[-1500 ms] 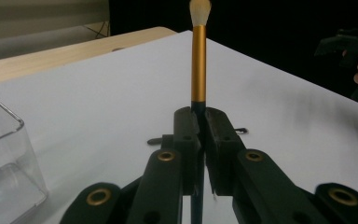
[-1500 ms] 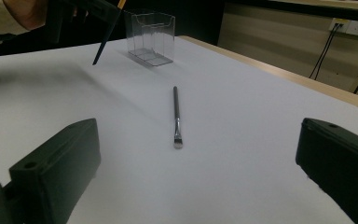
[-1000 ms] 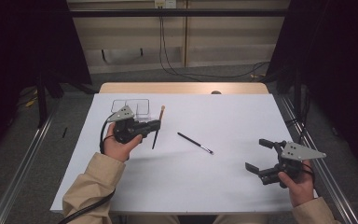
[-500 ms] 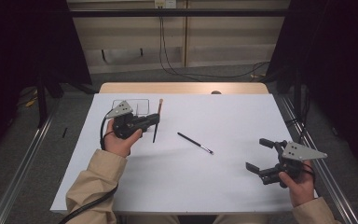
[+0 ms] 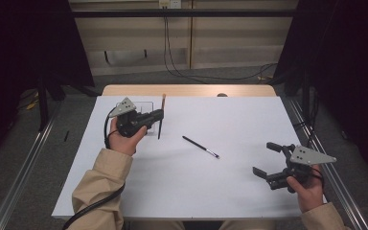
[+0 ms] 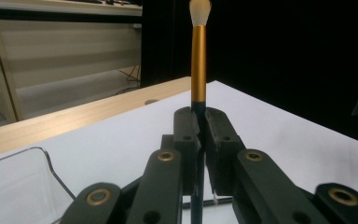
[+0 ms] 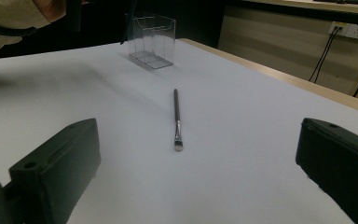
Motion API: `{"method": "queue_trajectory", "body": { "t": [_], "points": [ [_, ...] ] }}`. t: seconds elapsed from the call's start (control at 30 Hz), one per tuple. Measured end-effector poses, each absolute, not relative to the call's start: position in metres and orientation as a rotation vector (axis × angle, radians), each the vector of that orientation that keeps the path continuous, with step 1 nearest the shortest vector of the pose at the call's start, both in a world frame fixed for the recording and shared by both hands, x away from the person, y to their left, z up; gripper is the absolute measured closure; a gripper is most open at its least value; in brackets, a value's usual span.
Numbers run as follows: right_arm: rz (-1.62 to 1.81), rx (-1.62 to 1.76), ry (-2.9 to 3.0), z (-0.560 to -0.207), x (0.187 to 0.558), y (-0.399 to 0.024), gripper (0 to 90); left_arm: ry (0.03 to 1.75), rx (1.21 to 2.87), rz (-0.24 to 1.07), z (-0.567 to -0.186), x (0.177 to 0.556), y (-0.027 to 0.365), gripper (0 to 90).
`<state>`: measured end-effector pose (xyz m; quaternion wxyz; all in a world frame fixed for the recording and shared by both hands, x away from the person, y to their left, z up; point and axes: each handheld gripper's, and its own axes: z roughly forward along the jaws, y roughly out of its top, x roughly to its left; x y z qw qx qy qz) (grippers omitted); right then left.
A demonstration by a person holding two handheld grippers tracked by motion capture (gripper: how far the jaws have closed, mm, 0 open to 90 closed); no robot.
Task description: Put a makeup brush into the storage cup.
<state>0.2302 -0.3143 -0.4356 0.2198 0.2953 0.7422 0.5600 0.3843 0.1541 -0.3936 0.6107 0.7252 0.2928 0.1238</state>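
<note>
2 brushes in play. Left gripper [image 5: 159, 115] near the table's [image 5: 249, 120] far-left corner, jaws clamped on the dark handle of a gold-ferruled brush [image 6: 198, 65], held clear of the surface, bristles pointing to the far edge. Clear box [image 7: 151, 39] just beside it. Thin brush [image 5: 200, 146] lies mid-table, untouched. Right gripper [image 5: 268, 160] near the right edge, jaws wide apart, empty.

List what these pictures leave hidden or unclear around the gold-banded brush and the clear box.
- Gold-banded brush: in the left gripper view its lower handle is hidden behind the left claw, shut on it.
- Clear box: in the high view mostly covered by that claw; cut off by the edge in the left gripper view.
- Thin brush: bristles too small to judge in the high view.
</note>
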Motion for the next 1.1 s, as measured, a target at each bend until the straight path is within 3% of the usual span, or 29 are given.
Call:
{"method": "queue_trajectory", "body": {
  "t": [1.1],
  "points": [
    [1.552, 0.814, 2.057, -0.436, 0.230, -0.315, 0.0, 0.721, 1.612, 0.359, -0.378, 0.408, 0.156, 84.1]
  ]
}}
